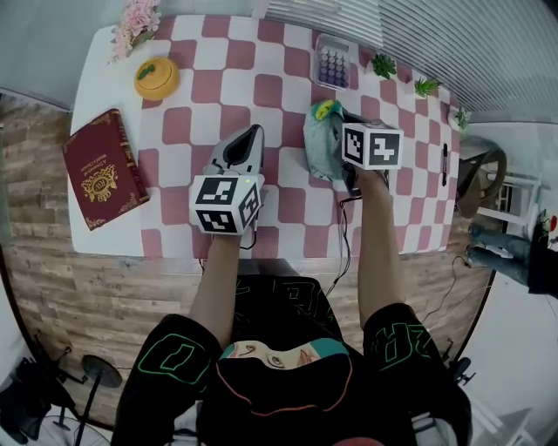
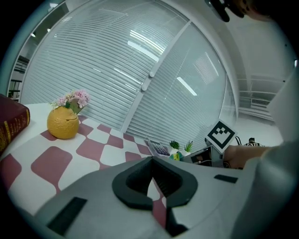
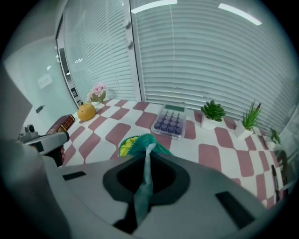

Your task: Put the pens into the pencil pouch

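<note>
A teal pencil pouch (image 1: pixel 321 138) with a yellow lining is lifted over the middle of the checked table (image 1: pixel 200 96). My right gripper (image 1: pixel 338 155) is shut on it. In the right gripper view a fold of the pouch (image 3: pixel 142 154) runs up between the closed pads of the right gripper (image 3: pixel 145 183). My left gripper (image 1: pixel 254 132) hovers just left of the pouch, shut with nothing in it. Its jaws meet over the tabletop in the left gripper view (image 2: pixel 152 175). A black pen (image 1: pixel 445 163) lies near the table's right edge.
A red book (image 1: pixel 105 168) lies at the left edge. Behind it stand a yellow fruit-shaped pot (image 1: pixel 156 77) and pink flowers (image 1: pixel 132 24). At the back right are a calculator (image 1: pixel 335 63) and small potted plants (image 1: pixel 383 65). A chair (image 1: pixel 484 183) stands right of the table.
</note>
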A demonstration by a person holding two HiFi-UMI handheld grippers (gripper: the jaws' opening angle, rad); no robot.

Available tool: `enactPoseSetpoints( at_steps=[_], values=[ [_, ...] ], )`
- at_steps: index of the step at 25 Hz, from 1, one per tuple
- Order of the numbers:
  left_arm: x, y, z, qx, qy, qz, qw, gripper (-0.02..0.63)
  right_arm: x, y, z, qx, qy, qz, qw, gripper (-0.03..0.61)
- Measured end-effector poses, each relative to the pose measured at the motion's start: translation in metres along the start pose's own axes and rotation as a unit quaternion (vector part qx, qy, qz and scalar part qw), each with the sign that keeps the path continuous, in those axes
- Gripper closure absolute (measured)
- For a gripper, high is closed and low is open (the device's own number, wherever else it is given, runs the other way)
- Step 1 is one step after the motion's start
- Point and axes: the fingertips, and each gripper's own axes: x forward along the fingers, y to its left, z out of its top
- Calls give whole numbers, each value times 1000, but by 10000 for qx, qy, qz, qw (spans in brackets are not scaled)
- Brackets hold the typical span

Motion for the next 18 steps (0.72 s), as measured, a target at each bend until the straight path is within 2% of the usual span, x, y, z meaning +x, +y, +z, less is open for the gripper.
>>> enactPoseSetpoints(
  at_steps=[5,10,14,18],
  values=[
    [-13,-18,5,121,-167,-24,9998,615,-41,1,13,89,-765,13,9970,563],
    [-32,-40,13,308,-369,-36,9988,615,-85,-2,15,175,-1507,-13,9884,563],
    [-48,-59,21,480,-528,-61,9974,615,-124,-4,16,284,-2102,-49,9772,563],
    [-63,-79,30,657,-683,-90,9955,615,-167,-6,16,400,-2728,-68,9612,563]
  ],
)
